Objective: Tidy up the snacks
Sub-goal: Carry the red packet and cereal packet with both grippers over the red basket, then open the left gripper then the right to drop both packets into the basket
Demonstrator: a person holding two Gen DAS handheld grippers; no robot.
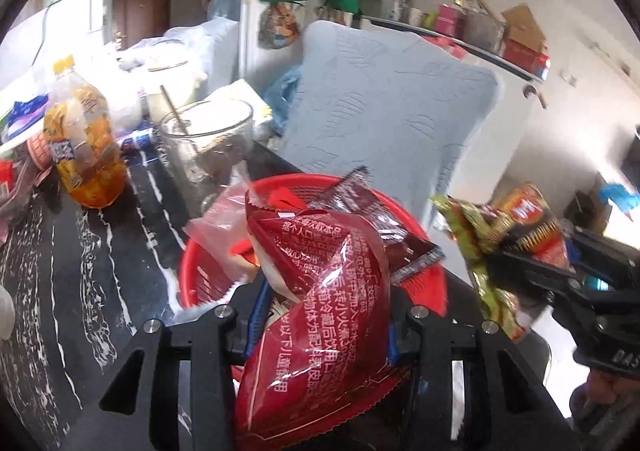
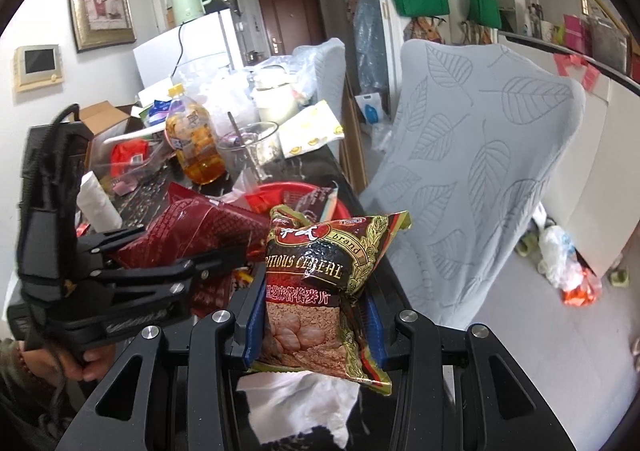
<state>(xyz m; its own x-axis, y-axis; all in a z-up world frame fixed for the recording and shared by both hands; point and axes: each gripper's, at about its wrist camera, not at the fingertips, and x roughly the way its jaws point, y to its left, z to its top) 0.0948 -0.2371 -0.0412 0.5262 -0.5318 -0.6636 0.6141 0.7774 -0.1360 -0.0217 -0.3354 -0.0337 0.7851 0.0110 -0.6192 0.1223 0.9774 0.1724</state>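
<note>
My left gripper is shut on a red snack packet with white print, pinched between its blue pads just above a red basket. The basket holds brown packets and a clear bag. To the right, my right gripper is shut on a gold and dark red cereal packet. In the right wrist view the cereal packet stands upright in my right gripper, near the red basket. At the left of that view the left gripper holds the red packet.
The basket sits on a dark marbled table with an orange drink bottle and a glass bowl behind it. A chair in a pale leaf-pattern cover stands close at the table's right edge. White tissue lies below the right gripper.
</note>
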